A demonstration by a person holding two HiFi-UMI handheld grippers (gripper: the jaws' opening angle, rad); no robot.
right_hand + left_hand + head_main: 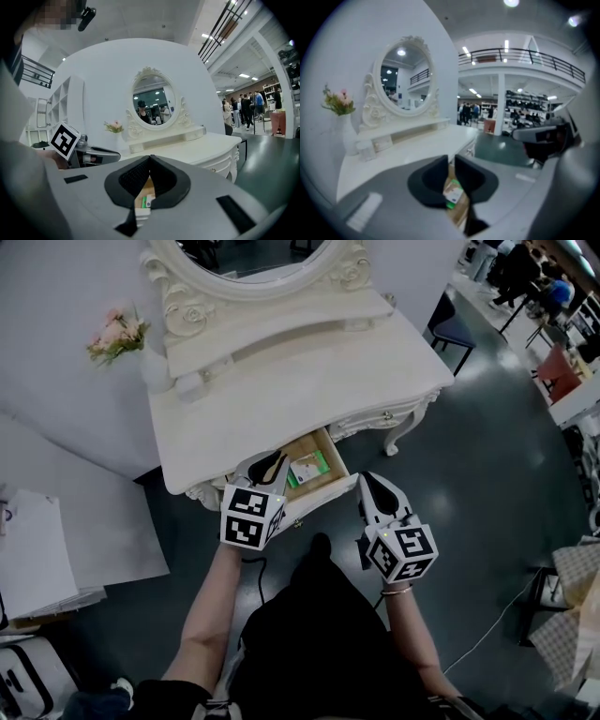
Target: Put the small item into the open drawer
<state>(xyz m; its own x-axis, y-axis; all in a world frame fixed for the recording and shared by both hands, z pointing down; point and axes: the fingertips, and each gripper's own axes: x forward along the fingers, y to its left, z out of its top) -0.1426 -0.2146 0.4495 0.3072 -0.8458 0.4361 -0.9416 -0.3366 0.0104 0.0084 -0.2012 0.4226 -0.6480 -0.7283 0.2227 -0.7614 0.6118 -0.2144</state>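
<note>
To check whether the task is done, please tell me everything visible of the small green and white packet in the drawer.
The packet is small, flat and rectangular, white with green parts; its print is too small to read. It looks like thin card or foil. It lies flat on the light wooden floor of the open drawer, and nothing rests on it.

Right gripper (150,159), fingers together, faces the mirror (152,101).
</note>
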